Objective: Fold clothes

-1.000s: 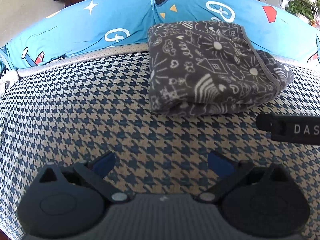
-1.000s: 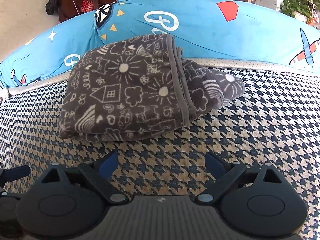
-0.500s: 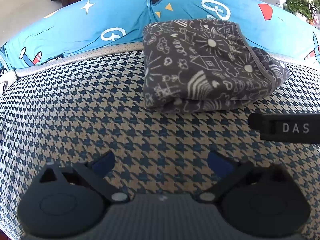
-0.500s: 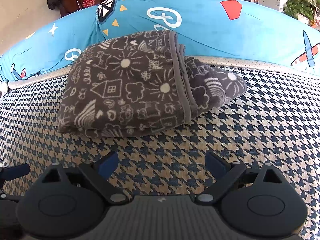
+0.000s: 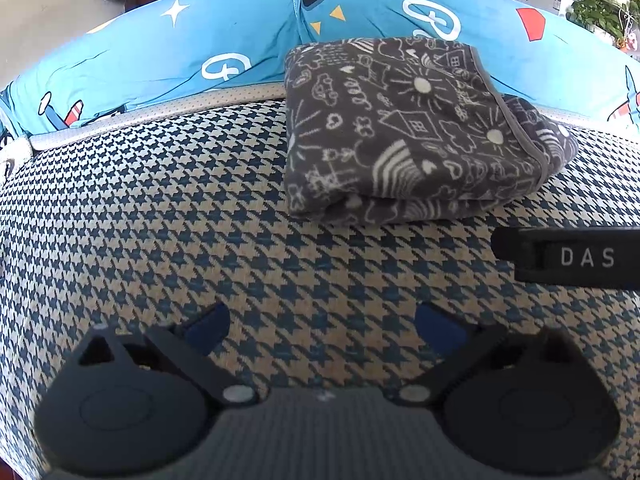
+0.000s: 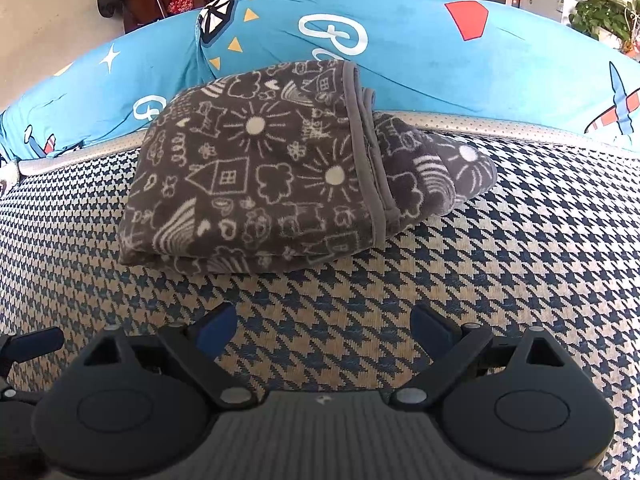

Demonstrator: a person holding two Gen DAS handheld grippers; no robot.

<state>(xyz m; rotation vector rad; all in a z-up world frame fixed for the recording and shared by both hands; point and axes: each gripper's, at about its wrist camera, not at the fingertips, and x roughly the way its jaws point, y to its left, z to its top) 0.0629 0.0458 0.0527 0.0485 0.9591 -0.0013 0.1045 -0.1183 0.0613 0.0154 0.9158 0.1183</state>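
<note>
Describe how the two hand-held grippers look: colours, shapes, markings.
Both match. The left hand-held gripper has a grey ribbed body, two round black discs at its sides, black linkage arms with silver pivot pins, and blue pads on its fingers. The right hand-held gripper is built the same; from the left view its black side shows white letters "DAS". No cables or sleeves are visible.

Left gripper (image 5: 322, 330) hangs low, fingers spread, empty; right gripper (image 6: 323, 330) alongside, likewise.
</note>
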